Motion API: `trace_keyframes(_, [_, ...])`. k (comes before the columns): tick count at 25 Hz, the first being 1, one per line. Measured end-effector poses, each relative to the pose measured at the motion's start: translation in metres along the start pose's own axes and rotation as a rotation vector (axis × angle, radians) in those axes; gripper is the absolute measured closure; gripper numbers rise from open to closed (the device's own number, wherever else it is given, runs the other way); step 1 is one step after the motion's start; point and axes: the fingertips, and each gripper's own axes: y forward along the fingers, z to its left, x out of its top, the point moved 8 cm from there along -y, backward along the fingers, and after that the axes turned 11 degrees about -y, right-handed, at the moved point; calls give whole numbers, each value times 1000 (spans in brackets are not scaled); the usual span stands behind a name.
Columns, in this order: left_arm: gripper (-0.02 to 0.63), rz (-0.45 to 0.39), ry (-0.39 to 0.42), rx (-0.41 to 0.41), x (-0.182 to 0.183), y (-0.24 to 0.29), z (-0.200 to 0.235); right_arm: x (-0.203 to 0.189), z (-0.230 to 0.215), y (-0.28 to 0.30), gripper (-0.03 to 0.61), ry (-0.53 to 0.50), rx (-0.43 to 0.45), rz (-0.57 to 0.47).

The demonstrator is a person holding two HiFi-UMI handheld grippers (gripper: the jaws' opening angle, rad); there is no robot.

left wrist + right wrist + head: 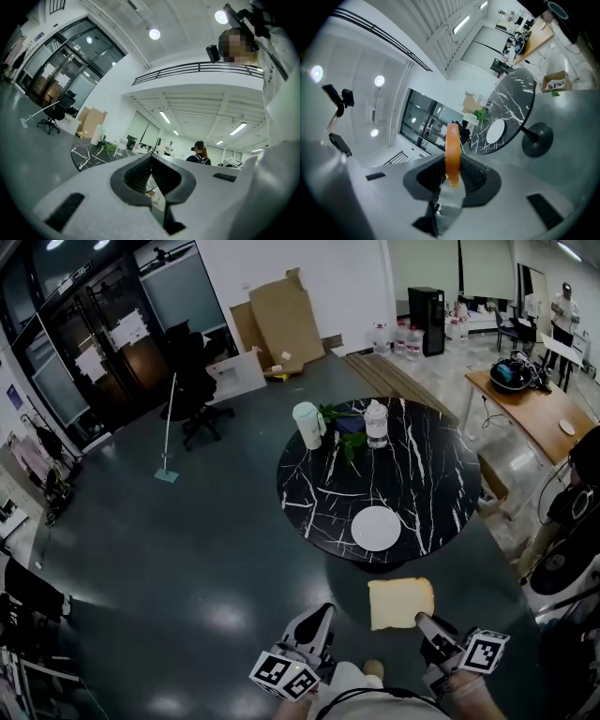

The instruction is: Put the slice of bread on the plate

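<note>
A tan slice of bread (401, 603) hangs in the air just short of the near edge of the round black marble table (422, 474). My right gripper (427, 622) is shut on the slice's near right corner. In the right gripper view the bread (452, 143) shows edge-on as an orange strip clamped between the pads of the right gripper (452, 174). The white plate (375, 528) lies empty near the table's front edge, ahead and slightly left of the slice; it shows too in the right gripper view (495, 131). My left gripper (323, 613) (151, 161) is shut, holding nothing.
A white cup (307, 425), a green plant (345, 423) and a clear jar (376, 423) stand at the table's far side. An office chair (192, 381) and cardboard (281, 315) are beyond. A wooden desk (534, 413) and dark equipment (567, 559) stand at the right.
</note>
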Motion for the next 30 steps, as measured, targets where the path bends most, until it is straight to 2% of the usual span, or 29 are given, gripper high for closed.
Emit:
trace_keyframes(9, [606,19,-20,29,-4,17,18,8,-18,16,494,25,-5,16])
trace_keyframes(14, [606,46,-33,-14,-7,51,35,24,-31,26,494,29,-44,-6])
trace_keyframes(18, [606,58,-70,-55,-7,85,50,31,-39,44,494,45,-55,24])
trace_keyframes(26, [606,123,18,-101,3,144,78,44,-63,87,494,61,-111,46])
trace_keyframes(30, [606,142,44,-113,1,166,90,50,-74,108,494,86,-88,38])
